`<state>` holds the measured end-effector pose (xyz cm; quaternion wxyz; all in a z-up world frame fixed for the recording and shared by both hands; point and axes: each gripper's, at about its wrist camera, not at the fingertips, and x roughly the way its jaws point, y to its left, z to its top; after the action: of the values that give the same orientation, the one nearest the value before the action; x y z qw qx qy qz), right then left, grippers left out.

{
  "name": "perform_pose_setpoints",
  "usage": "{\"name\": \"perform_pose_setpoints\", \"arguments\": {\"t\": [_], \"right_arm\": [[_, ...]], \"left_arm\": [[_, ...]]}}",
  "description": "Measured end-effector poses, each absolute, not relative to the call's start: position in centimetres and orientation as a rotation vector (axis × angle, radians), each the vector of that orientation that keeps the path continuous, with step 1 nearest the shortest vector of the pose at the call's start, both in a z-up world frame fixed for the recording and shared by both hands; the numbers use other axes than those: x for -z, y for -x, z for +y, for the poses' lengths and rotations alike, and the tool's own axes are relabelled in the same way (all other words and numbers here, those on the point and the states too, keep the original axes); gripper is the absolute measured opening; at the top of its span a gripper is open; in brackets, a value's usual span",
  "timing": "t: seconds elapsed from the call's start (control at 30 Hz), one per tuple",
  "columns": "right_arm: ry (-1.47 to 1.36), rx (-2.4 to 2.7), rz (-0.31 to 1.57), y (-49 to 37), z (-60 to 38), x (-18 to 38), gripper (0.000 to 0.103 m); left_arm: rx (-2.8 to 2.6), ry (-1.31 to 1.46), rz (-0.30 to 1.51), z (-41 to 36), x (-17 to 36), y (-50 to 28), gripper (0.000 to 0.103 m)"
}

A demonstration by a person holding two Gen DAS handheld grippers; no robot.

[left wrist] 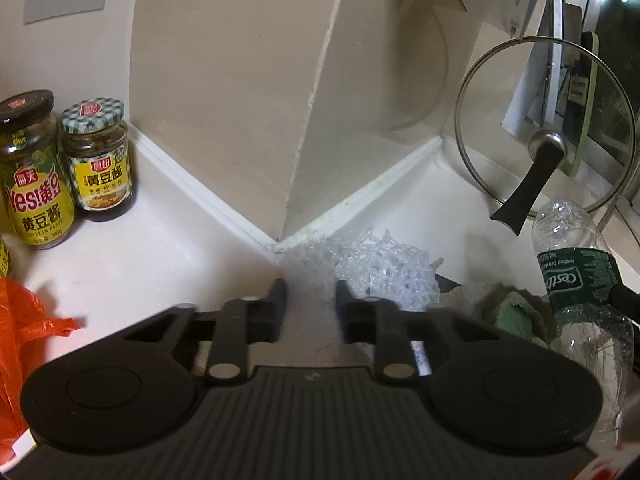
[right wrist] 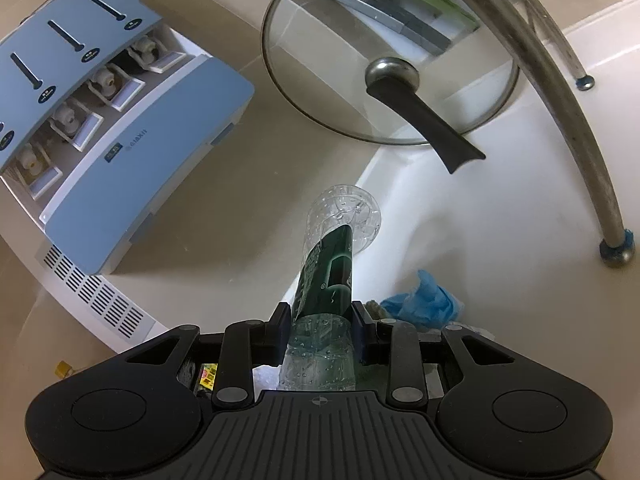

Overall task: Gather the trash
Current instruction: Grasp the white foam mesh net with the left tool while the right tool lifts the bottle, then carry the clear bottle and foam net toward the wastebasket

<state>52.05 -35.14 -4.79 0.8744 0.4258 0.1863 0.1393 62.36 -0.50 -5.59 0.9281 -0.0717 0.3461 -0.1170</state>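
Note:
A clear crumpled plastic mesh [left wrist: 380, 268] lies on the white counter [left wrist: 140, 260], at the foot of a wall corner. My left gripper [left wrist: 311, 296] sits at the mesh's near edge, and a blurred strip of the mesh is pinched between its narrowly spaced fingers. A clear plastic bottle with a green label [right wrist: 328, 272] points away from the camera, and my right gripper [right wrist: 320, 320] is shut on its body. The same bottle [left wrist: 576, 276] shows at the right edge of the left wrist view.
Two sauce jars [left wrist: 98, 160] stand at the left wall, with an orange plastic bag [left wrist: 20, 340] nearer. A glass pot lid [right wrist: 388, 60] leans on the right. A green cloth [left wrist: 516, 312], a blue crumpled wrapper [right wrist: 424, 296], a blue-white appliance [right wrist: 120, 120] and metal rack legs [right wrist: 580, 140] are nearby.

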Motion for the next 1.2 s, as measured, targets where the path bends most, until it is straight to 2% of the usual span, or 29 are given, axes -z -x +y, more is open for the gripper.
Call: {"name": "perform_pose_setpoints", "arguments": {"t": [0.17, 0.67, 1.2], "right_arm": [[-0.885, -0.299, 0.392, -51.7, -35.0, 4.8, 0.032], [-0.882, -0.37, 0.347, -49.7, -34.9, 2.6, 0.032], [-0.883, -0.529, 0.388, -44.0, -34.4, 1.8, 0.032]], "left_arm": [[0.247, 0.167, 0.642, -0.1, 4.0, -61.3, 0.009], [0.142, 0.215, 0.403, 3.3, -2.2, -56.2, 0.008], [0.073, 0.252, 0.417, 5.4, -4.7, -45.2, 0.008]]}}
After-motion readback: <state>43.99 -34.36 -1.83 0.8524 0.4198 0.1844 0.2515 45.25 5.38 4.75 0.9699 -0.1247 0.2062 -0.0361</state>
